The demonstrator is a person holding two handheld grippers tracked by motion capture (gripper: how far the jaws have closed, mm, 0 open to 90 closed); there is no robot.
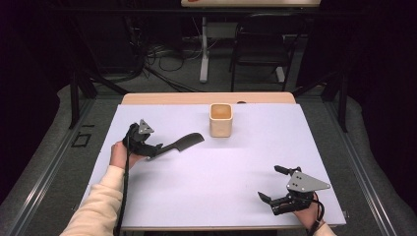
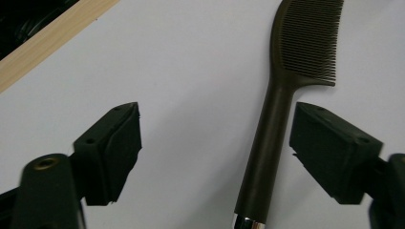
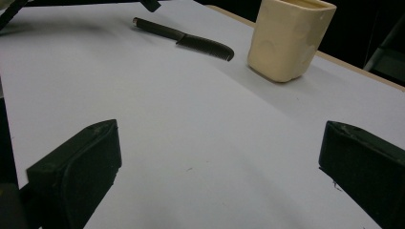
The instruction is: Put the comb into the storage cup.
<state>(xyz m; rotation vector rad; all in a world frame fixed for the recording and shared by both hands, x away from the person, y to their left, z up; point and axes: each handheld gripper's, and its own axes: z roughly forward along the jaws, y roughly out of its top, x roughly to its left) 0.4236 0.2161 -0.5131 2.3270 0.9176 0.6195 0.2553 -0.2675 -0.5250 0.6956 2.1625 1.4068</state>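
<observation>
The left gripper (image 1: 156, 150) is seen with jaws spread apart, and the dark comb (image 2: 282, 95) lies flat on the tabletop (image 1: 221, 167) between them, its handle close to one pad but not pinched. The right gripper (image 1: 272, 184) is held wide apart too, nothing between its jaws, well away near the tabletop's near corner. Just beyond the comb's toothed end, a cream square cup (image 1: 221, 120) stands upright; no contents can be made out. A wooden edge (image 1: 206, 98) borders the white surface; a chair (image 1: 260, 39) and cables (image 1: 162, 59) are glimpsed in the dark room behind.
</observation>
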